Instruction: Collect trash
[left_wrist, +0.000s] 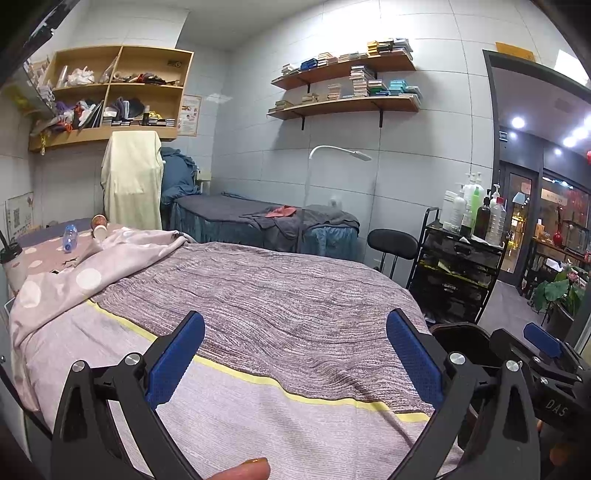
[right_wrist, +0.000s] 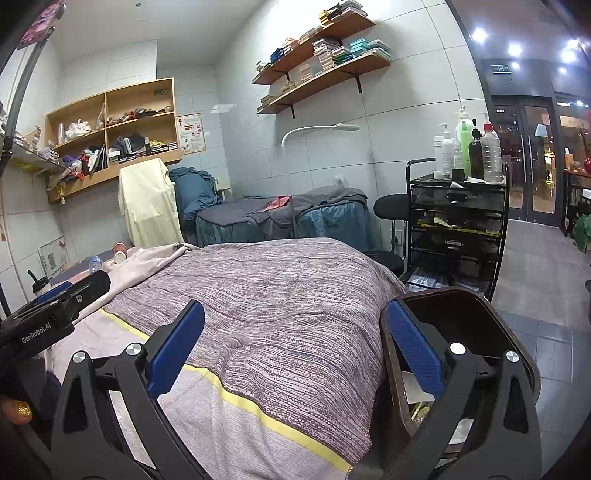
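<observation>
Left tongs (left_wrist: 295, 363): spread wide, nothing between them, held over the near end of the bed
Right tongs (right_wrist: 295, 363): spread wide too; the right finger (right_wrist: 415, 354) sits inside the brown trash bin, the left finger is over the bed
Trash bin (right_wrist: 509, 328): dark brown, just beside the bed's right edge, with some paper bits inside
Bed (left_wrist: 258, 295): covered with a purple striped blanket, with a yellow line across it
Plastic bottle (left_wrist: 69, 236): small and clear with a blue label, lying at the far left end of the bed
Paper cups (left_wrist: 99, 226): two of them on their sides, near the bottle
Spotted cover (left_wrist: 88, 273): pink with white dots, bunched up at the far left
Black cart (right_wrist: 458, 221): stands right of the bed, with tall bottles on top
</observation>
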